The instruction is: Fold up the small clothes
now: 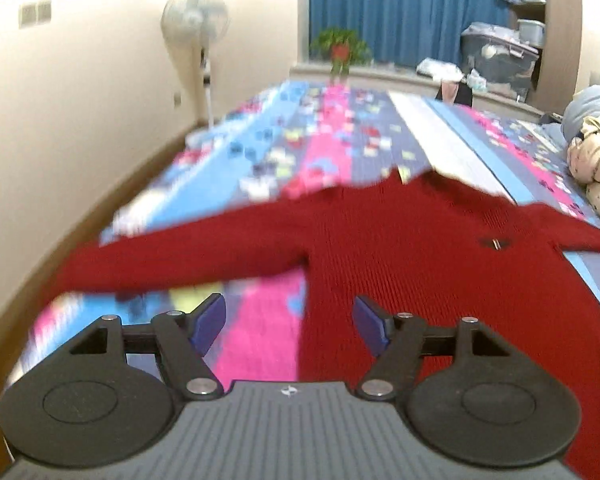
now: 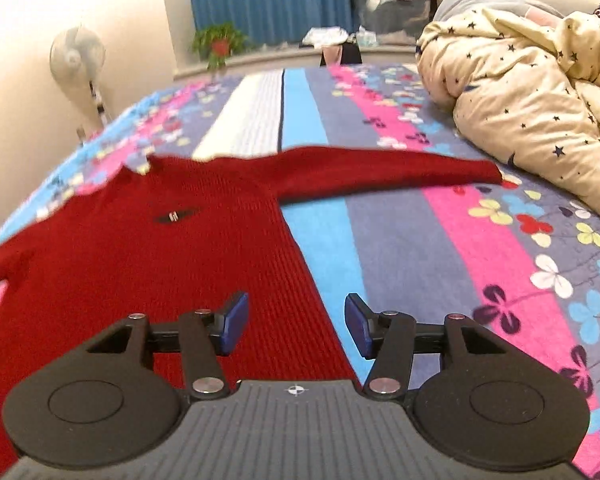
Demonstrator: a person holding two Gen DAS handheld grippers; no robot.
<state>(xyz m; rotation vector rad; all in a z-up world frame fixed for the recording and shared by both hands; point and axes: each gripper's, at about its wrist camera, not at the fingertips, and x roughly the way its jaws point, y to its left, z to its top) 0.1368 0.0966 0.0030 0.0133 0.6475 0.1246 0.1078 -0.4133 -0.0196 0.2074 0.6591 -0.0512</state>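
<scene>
Both wrist cameras look slantwise down along the striped floral bed [image 1: 260, 160], low and close; they share the spread red knitted sweater [image 2: 140, 260].

One red sweater [image 2: 148, 256], one quilt [image 2: 532, 92], one fan [image 1: 194, 20], one potted plant [image 1: 340, 46].

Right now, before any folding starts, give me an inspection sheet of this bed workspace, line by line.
Surface: bed sheet with coloured stripes and a flower print, lying smooth where visible.
Job's things: red sweater spread flat, front up, both sleeves stretched out sideways, collar toward the far end of the bed.
Clutter: star-print quilt bunched on the bed just beyond the right sleeve's cuff.
Grippers: left gripper open, nothing between its pads, over the sweater's left edge; right gripper open, empty, over the sweater's right edge.
Cables: nothing seen.
Surroundings: standing fan, potted plant, blue curtain, storage box by shelves.
</scene>
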